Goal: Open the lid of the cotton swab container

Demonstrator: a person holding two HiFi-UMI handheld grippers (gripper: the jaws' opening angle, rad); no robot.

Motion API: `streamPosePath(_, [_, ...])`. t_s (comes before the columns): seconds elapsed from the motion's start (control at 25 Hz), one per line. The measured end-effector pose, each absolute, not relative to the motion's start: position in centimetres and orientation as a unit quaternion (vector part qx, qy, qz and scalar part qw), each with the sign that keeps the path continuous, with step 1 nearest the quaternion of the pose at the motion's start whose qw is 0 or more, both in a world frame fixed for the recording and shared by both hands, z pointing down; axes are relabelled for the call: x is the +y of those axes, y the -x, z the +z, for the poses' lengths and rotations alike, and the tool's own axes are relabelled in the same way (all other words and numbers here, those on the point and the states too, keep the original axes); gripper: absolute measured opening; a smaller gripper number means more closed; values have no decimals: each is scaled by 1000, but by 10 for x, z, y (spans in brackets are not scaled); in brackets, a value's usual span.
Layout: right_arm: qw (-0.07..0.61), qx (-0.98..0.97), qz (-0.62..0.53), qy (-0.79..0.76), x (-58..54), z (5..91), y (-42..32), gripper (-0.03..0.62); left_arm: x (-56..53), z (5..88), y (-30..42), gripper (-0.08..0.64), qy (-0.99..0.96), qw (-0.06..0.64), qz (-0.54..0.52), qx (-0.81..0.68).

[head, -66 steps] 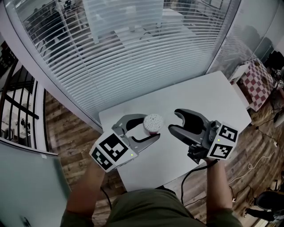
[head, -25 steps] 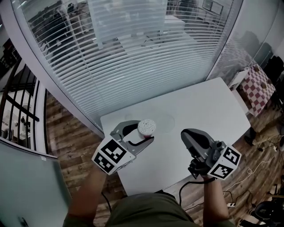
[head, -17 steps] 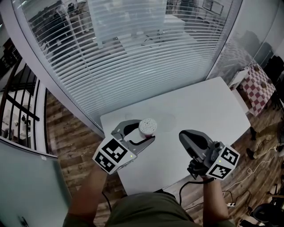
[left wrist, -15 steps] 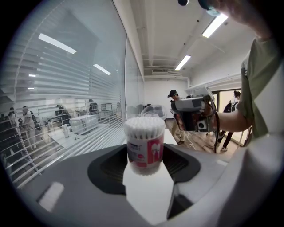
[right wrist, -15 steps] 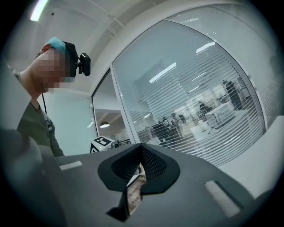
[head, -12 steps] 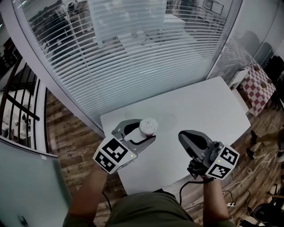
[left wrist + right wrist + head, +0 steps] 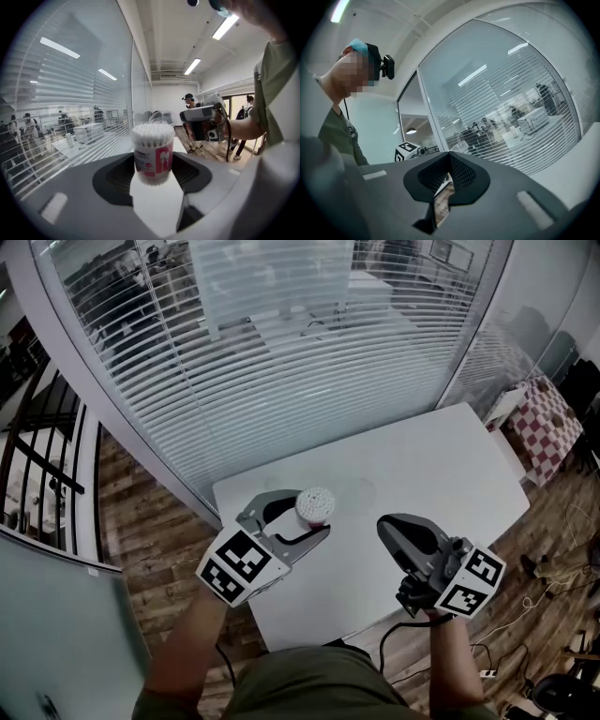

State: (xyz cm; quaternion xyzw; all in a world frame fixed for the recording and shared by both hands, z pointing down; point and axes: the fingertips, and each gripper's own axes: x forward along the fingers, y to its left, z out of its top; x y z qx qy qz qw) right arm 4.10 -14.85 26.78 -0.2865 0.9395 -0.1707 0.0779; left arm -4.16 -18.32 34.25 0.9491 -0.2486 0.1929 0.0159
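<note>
The left gripper (image 7: 309,517) clasped the cotton swab container (image 7: 316,503) above the white table's (image 7: 431,465) near-left corner, its swab tips bare. The right gripper (image 7: 386,526) was closed and empty over the table's near edge.

It's an office: a curved glass wall (image 7: 122,418) hung with white slatted blinds (image 7: 309,352), white desks (image 7: 89,132) beyond, long ceiling strip lights (image 7: 224,27).

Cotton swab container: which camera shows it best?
The left gripper view: the cotton swab container stands close up, side-on, between the jaws, label showing. The head view shows only its top from above; the right gripper view misses it.
</note>
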Motion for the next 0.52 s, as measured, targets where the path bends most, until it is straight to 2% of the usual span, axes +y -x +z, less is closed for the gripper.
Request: streamPosePath(0.52, [77, 939, -175, 286, -148, 269, -39, 9, -182, 337, 39, 253, -951, 21, 188, -244])
